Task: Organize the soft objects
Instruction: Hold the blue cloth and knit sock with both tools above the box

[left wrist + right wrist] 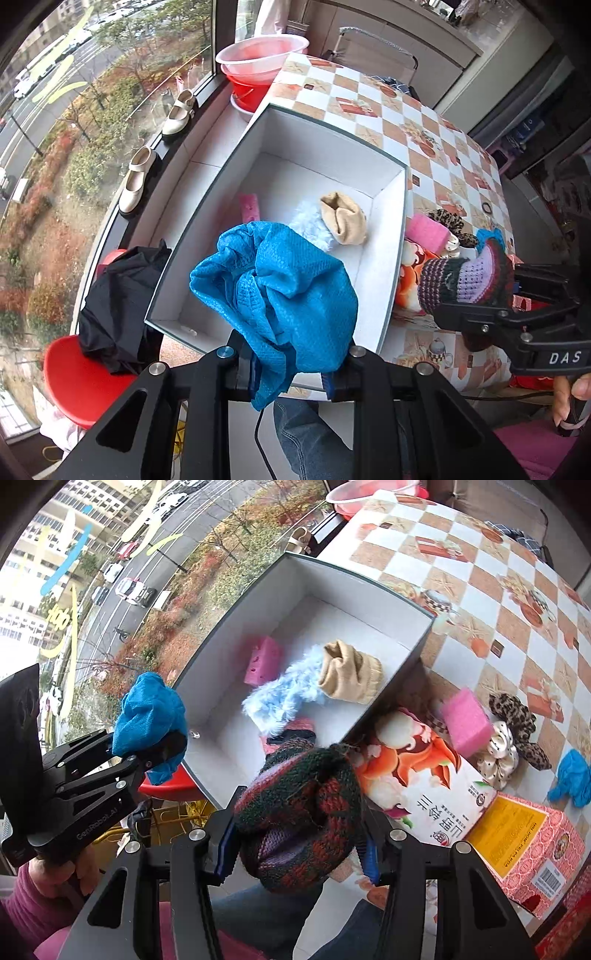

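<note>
Checkered cloth covers the surface [436, 147] by a big window, and from the left wrist the left claw [291, 373] pinches a bunched blue cloth [280, 291] above the near end of the white box [391, 258]. From the right wrist, the right claw [295, 853] squeezes a striped knit hat [303, 812] over the box's near edge, while a beige sock [351, 672], fluffy blue piece [280, 698] and pink sponge [264, 661] lie inside. I think both things are on their way into the box, so next each claw should reach over an empty spot and let go.

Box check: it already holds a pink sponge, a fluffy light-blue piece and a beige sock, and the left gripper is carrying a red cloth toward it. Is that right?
Not quite. The cloth in the left gripper is blue, not red, as the left wrist view shows. The rest stands: the box holds a pink sponge, a fluffy light-blue piece and a beige sock.
</note>
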A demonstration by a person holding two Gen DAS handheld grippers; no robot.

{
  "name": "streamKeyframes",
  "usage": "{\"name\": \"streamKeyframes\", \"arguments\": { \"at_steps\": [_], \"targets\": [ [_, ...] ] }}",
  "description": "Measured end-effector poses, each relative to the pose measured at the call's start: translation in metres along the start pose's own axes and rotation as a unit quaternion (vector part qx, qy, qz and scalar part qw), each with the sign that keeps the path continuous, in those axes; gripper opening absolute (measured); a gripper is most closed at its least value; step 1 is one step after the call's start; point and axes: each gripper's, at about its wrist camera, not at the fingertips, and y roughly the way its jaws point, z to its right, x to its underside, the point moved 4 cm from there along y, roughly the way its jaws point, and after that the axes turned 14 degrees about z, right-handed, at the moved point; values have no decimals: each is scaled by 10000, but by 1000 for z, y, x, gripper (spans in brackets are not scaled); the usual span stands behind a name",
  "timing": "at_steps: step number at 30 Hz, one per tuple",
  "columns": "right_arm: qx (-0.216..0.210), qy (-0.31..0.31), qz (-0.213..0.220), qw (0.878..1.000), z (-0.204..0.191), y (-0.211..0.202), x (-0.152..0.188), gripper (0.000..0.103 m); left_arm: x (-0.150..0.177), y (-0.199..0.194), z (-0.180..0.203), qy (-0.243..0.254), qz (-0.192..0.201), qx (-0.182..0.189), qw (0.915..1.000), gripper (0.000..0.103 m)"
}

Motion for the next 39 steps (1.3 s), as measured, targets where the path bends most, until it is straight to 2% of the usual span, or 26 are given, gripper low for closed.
{"name": "streamKeyframes", "arguments": {
  "at_steps": [11, 20, 39],
  "targets": [
    [-160, -559, -171, 9982, -38, 22, -10, 54, 7, 8, -15, -157, -16, -249, 9996, 27],
    [-148, -558, -264, 9980, -40, 27, -10, 54, 12, 13, -20, -274, -101, -289, 9992, 28],
    [-55, -814, -282, 9963, -48, 34, -15, 54, 10, 27, -26, -139, -193, -455, 9987, 28]
  ]
}}
